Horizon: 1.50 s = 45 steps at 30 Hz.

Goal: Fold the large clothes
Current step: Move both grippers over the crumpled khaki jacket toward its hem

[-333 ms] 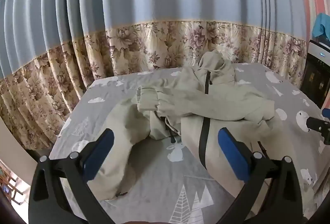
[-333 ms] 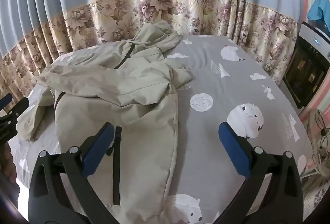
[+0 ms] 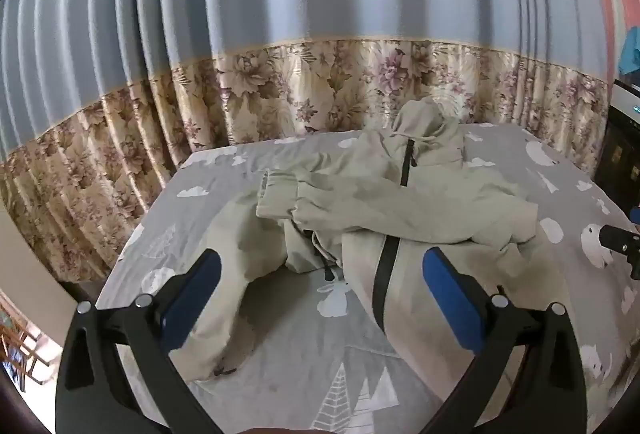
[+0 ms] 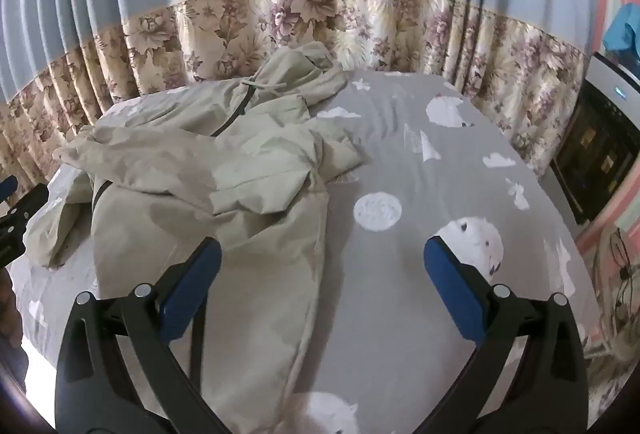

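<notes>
Both claws gape empty over the jacket [image 3: 400, 210]; only the right view shows its drawstring [image 4: 264, 85].

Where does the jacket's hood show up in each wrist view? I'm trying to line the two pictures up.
Left wrist view: the hood sits right of centre, at the far end of the jacket, against the curtain.
Right wrist view: the hood sits left of centre, again at the jacket's far end.
Shared landmark: the floral band of the curtain right behind the hood.
</notes>
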Each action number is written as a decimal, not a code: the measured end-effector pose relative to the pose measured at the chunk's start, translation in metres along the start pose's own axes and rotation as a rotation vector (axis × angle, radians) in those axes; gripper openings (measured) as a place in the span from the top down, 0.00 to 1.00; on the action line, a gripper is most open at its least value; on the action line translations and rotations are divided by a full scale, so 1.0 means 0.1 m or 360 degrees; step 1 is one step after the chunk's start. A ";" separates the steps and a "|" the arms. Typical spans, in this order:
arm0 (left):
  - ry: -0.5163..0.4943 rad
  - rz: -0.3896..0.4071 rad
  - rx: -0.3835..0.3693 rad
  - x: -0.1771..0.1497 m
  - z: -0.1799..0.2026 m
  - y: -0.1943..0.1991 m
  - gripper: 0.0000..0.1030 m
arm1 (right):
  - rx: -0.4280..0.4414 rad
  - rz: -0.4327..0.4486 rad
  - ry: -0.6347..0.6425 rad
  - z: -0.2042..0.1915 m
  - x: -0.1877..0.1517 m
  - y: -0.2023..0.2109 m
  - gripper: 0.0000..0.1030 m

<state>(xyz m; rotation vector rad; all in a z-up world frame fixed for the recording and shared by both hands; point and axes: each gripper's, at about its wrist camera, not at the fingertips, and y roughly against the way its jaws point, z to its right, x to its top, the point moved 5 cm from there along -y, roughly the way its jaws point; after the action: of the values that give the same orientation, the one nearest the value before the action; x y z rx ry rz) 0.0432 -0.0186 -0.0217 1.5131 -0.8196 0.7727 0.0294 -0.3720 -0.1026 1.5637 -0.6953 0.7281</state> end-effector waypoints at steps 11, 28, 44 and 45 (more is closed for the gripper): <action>0.0100 -0.0044 0.0178 0.06 0.34 0.11 0.02 | 0.0194 -0.0034 0.0127 -0.04 0.01 -0.19 0.03; 0.0045 0.0224 0.0093 0.41 0.81 0.97 0.02 | 0.0075 -0.0011 0.0048 0.42 0.06 -0.04 0.03; 0.0119 0.0328 -0.0147 0.37 0.14 1.11 0.02 | -0.0225 0.0179 0.0030 -0.18 0.17 0.66 0.03; 0.0125 0.0342 -0.0149 0.37 0.08 1.13 0.02 | -0.0224 0.0181 0.0038 -0.25 0.17 0.66 0.03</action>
<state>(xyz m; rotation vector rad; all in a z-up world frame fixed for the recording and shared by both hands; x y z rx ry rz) -0.0319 -0.0363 0.0686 1.3174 -0.9562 0.9331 -0.0134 -0.3547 -0.0464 1.3940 -0.8058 0.7641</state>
